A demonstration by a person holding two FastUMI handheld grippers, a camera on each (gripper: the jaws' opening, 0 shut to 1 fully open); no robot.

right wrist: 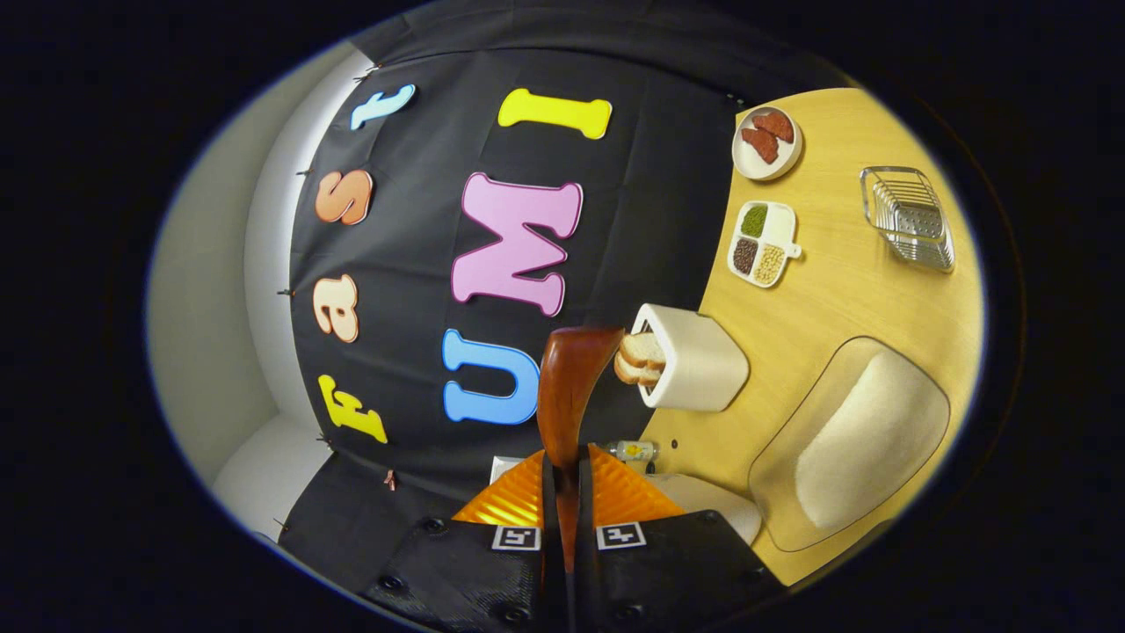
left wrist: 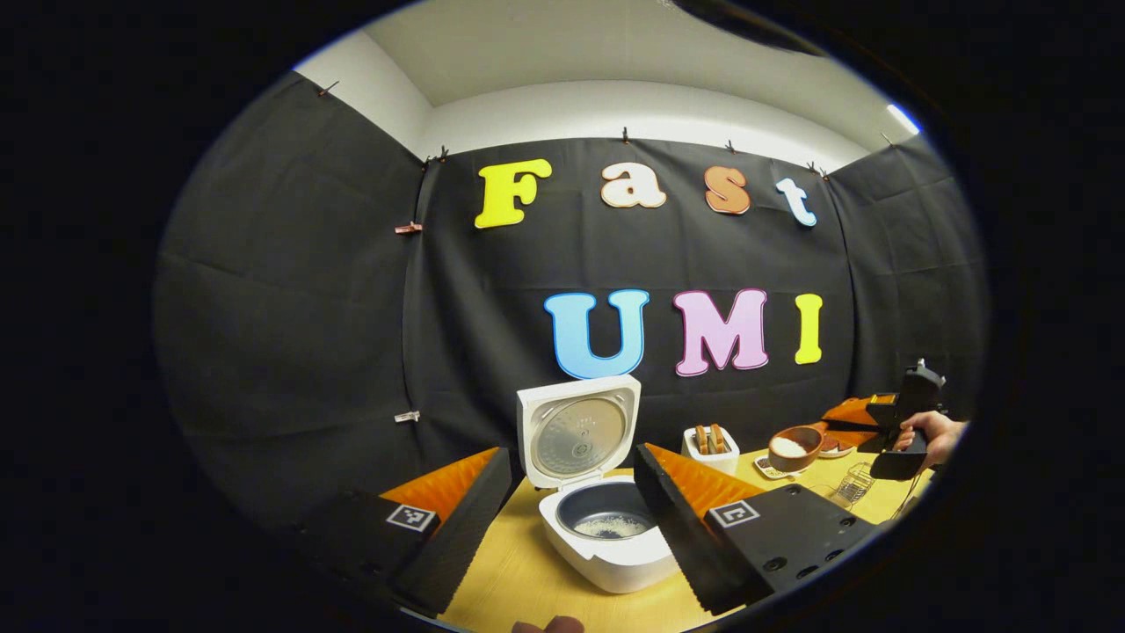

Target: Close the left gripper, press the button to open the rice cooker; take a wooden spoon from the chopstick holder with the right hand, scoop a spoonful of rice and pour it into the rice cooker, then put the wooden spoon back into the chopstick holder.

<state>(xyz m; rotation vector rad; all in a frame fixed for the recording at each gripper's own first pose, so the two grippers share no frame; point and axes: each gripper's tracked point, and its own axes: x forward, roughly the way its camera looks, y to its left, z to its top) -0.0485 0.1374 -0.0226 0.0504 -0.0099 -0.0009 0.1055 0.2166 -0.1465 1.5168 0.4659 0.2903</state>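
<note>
Rice cooker (left wrist: pixel 606 492) sits on the wooden table (left wrist: pixel 518 571), lid up, white body, dark inner pot with a little rice (left wrist: pixel 613 526) at the bottom. It lies directly ahead of the left claw (left wrist: pixel 571 488), framed in the gap between the two fingers, apart from both. Left claw stands wide, holding nothing.

Wooden spoon (right wrist: pixel 571 387) is clamped in the right claw (right wrist: pixel 567 466): handle runs down between the two fingers, both pressed to it, bowl end sticking up and forward past the tips. Right gripper view is rolled sideways, so the table (right wrist: pixel 844 290) appears on the right of the picture.

In the left gripper view, right claw (left wrist: pixel 848 422) is far off at the right edge, a hand (left wrist: pixel 932 435) gripping it, just beside the wooden bowl of rice (left wrist: pixel 794 447). White chopstick holder (left wrist: pixel 710 448) with wooden pieces in it stands between the cooker and that bowl, well apart from the left claw.

In the right gripper view the same white holder (right wrist: pixel 694 359) lies just beyond the spoon bowl, near but not touching as far as I can tell. Further out: divided dish of beans (right wrist: pixel 761 243), small plate of reddish pieces (right wrist: pixel 766 141), wire rack (right wrist: pixel 910 217). Rice bowl (right wrist: pixel 848 444) shows close under the claw, blurred.
</note>
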